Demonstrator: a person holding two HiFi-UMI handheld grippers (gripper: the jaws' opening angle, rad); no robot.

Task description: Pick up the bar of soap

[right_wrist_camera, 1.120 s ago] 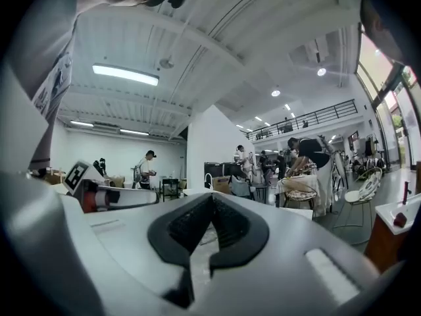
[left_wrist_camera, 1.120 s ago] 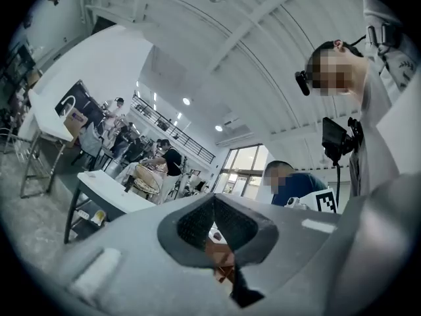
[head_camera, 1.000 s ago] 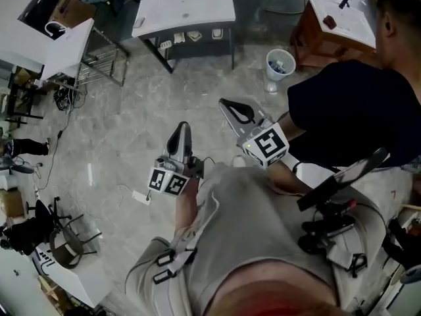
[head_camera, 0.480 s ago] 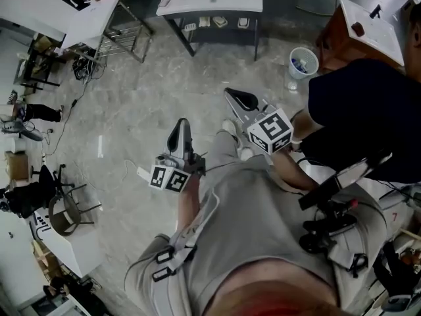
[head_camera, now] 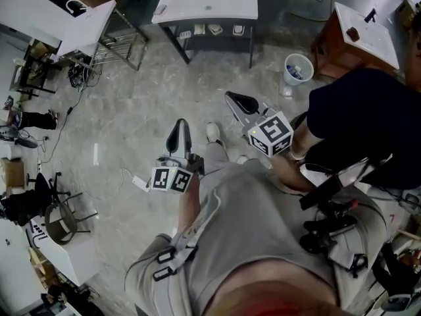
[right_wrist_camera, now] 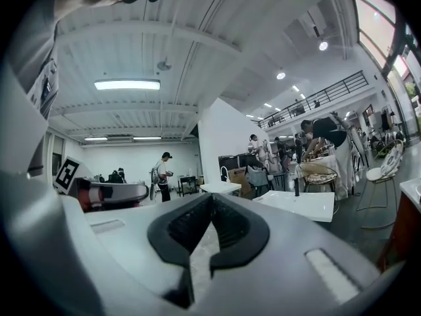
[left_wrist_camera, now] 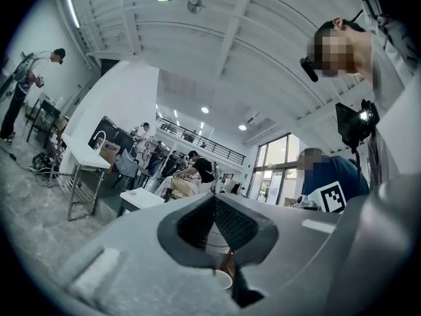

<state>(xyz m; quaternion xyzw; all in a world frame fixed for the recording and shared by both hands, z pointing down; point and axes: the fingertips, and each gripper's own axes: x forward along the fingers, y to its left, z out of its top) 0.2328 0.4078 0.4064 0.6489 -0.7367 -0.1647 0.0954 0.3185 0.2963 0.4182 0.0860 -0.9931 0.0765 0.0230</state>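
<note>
No bar of soap shows in any view. In the head view my left gripper is held at waist height over the grey stone floor, jaws together and empty. My right gripper is a little farther forward and to the right, also closed with nothing in it. The left gripper view looks level across a large hall; there the left gripper has its dark pads meeting at the tips. In the right gripper view the right gripper has its pads touching at the tips too.
A white table stands ahead, a white bucket and a wooden desk to its right. A person in a dark shirt stands close on my right. White tables, a chair and cables sit left.
The floor scene has shifted in the head view as the wearer moves, and a shoe now shows between the grippers. Both grippers stay closed and keep their places before the body.
</note>
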